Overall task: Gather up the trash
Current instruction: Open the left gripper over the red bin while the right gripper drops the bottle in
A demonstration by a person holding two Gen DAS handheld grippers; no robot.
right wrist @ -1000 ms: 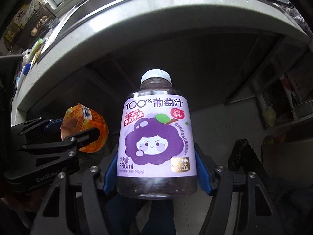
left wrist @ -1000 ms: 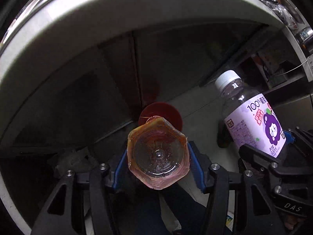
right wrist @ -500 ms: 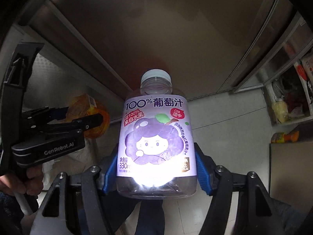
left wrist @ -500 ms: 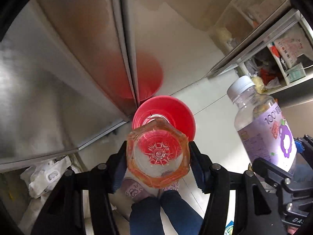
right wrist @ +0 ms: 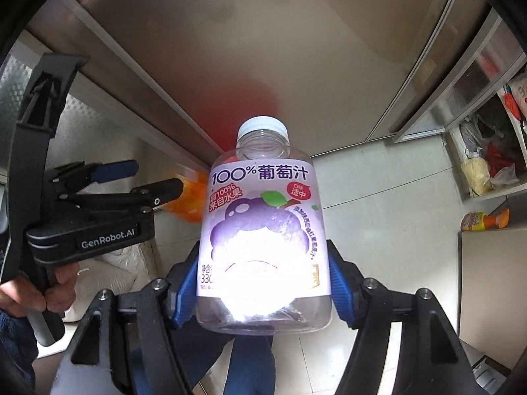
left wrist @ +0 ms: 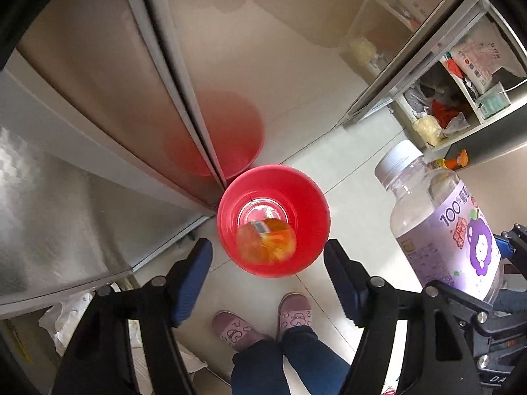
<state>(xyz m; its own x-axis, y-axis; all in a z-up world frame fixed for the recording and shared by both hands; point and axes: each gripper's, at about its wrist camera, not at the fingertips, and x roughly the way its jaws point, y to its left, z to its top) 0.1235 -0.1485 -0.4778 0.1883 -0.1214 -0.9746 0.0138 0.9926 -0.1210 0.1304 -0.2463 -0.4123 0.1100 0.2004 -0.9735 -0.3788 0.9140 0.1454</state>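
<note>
Red plastic bin [left wrist: 273,220] sits on the floor below your left gripper [left wrist: 266,263], whose jaws are opening with nothing between them; the orange bottle [left wrist: 266,242] lies inside the bin, blurred. You're mid-drop-off. Your right gripper [right wrist: 263,283] pinches the grape juice bottle [right wrist: 263,230]; next, I judge, carry it over the bin and release.

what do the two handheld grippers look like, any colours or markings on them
Both are matte black frames with silver screw heads and blue pads on the finger insides. The left gripper carries white GenRobot.AI lettering on its side and a black handle strap; the right gripper matches, with white letters DA legible on its body. A dark blue sleeve shows.
</note>
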